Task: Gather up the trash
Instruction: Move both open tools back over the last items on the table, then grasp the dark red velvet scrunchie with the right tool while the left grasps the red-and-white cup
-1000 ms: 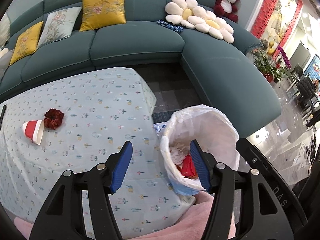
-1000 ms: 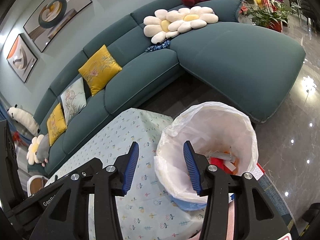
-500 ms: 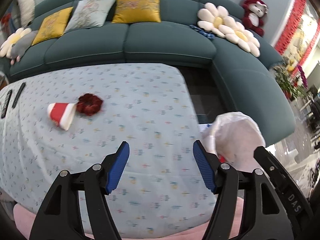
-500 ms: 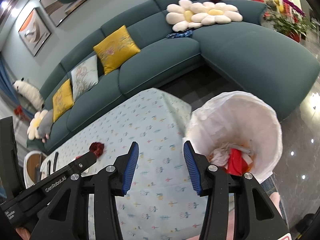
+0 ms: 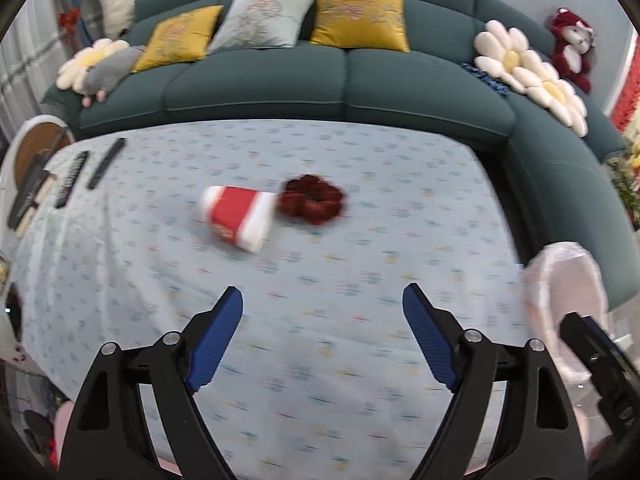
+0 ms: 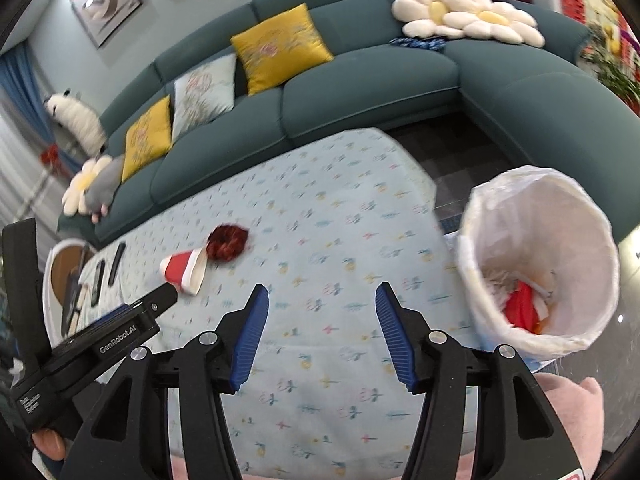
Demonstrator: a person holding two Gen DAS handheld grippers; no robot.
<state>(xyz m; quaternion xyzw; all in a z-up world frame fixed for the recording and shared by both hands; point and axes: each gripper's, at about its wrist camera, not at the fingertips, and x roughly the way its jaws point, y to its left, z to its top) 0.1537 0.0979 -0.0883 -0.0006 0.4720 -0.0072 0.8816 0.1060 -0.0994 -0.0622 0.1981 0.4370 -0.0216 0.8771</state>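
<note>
A: Where did things stand with the left hand-held gripper (image 5: 322, 306)?

B: Its jaws were spread wide with nothing between them, aimed at the red-and-white paper cup (image 5: 239, 217). The cup lay on its side near the middle of the surface (image 5: 360, 360), its mouth touching a dark red scrunchie (image 5: 313, 199).

A: And the right hand-held gripper (image 6: 321, 306)?

B: Also wide and empty, hovering over the surface's near edge. The lined trash bin (image 6: 536, 258) stood off the right end of the surface, scraps already inside.

A: How should the cup be taken?

B: I'd say across its body, away from the scrunchie, with a light squeeze; paper cups crush and roll. Whether the scrunchie counted as trash, I couldn't tell.

A: The room?

B: A pale patterned cloth covered the surface; two remotes (image 5: 86, 170) lay near its far left corner. Behind curved a teal sofa (image 5: 340, 88) with yellow cushions (image 5: 358, 14), daisy pillows (image 5: 532, 74) and a red plush bear (image 5: 572, 46).
</note>
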